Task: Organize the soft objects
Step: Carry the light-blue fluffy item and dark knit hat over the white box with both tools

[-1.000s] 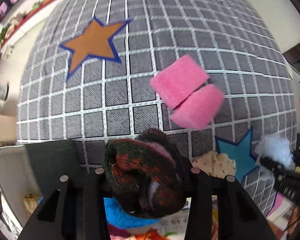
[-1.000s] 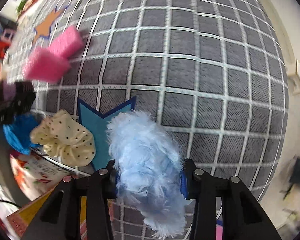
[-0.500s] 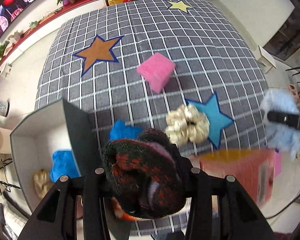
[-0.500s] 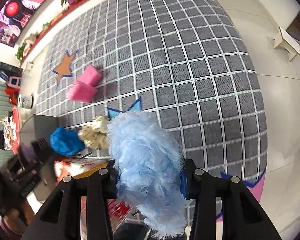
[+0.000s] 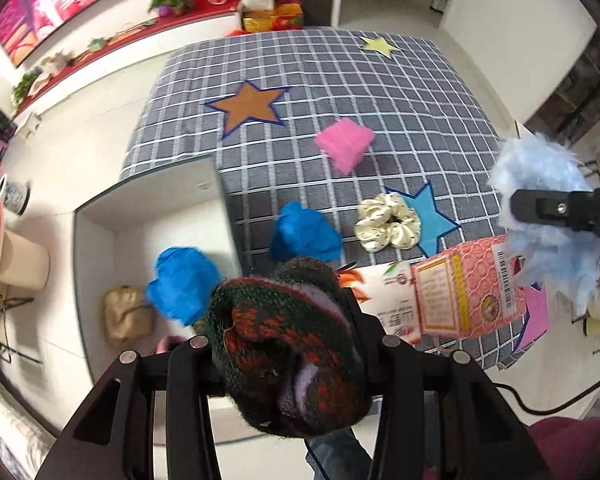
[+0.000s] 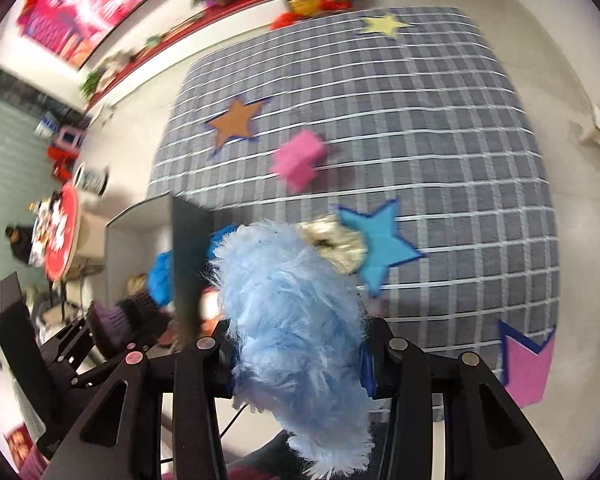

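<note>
The left gripper (image 5: 288,350) is clamped on a rolled knit sock (image 5: 288,344) in dark green, red and lilac; the roll fills the gap between both fingers. In the left wrist view the gripper is held high above a grey checked rug (image 5: 380,80). A white storage box (image 5: 100,216) stands at the rug's edge, at 10 o'clock from the sock. Inside the box lie a blue fuzzy item (image 5: 182,284) and a tan item (image 5: 124,316), the blue one at 3 o'clock of the tan one.

The right gripper (image 6: 300,344) is closed on a pale blue furry piece (image 6: 296,320), which bulges out above and below the fingers. In the left wrist view the same piece (image 5: 540,208) appears at 3 o'clock, held off the rug.

On the rug, in the left wrist view:
- A second blue fuzzy item (image 5: 304,232) lies just outside the box wall.
- A cream dotted scrunchie (image 5: 388,222) lies at 3 o'clock of that item, touching a blue star patch (image 5: 432,216).
- Pink foam blocks (image 5: 344,146) lie at 12 o'clock of the scrunchie, well apart from it.
- An orange star patch (image 5: 250,108) lies at 10 o'clock of the blocks.
- A pink printed package (image 5: 460,292) lies at the rug's near edge.
</note>
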The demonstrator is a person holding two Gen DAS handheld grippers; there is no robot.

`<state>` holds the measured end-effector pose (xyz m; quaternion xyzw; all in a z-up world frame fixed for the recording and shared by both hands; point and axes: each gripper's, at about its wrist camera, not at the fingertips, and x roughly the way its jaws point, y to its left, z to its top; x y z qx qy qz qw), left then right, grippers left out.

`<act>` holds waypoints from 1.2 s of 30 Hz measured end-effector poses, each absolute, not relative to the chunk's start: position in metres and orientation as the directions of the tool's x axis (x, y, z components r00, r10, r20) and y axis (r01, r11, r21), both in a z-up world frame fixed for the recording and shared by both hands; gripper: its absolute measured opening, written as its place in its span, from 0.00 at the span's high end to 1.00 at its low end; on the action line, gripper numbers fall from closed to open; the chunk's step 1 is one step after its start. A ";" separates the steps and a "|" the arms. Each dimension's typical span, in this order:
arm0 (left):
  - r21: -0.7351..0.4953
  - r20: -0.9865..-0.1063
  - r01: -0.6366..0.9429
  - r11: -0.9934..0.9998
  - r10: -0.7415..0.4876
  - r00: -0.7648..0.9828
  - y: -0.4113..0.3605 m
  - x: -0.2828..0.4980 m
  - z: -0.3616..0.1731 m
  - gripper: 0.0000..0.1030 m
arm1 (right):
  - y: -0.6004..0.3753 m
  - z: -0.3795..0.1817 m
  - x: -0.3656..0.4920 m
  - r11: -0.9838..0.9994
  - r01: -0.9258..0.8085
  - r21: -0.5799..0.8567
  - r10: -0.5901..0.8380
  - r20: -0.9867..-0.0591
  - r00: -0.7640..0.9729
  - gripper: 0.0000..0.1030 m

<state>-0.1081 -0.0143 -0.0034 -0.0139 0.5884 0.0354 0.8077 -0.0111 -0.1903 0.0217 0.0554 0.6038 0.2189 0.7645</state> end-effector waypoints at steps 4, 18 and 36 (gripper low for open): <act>0.041 -0.947 -0.115 0.992 0.076 0.313 0.006 -0.129 0.004 0.55 | -0.144 0.028 -0.024 0.865 -0.364 0.344 0.417 -0.898 0.141 0.57; 0.043 -0.942 -0.286 0.957 0.135 0.307 0.065 -0.182 0.009 0.55 | -0.050 0.035 -0.069 0.761 -0.571 0.309 0.421 -0.904 0.071 0.57; 0.046 -0.939 -0.296 0.954 0.142 0.313 0.067 -0.194 0.011 0.55 | -0.036 0.020 -0.082 0.748 -0.568 0.342 0.411 -0.912 -0.007 0.57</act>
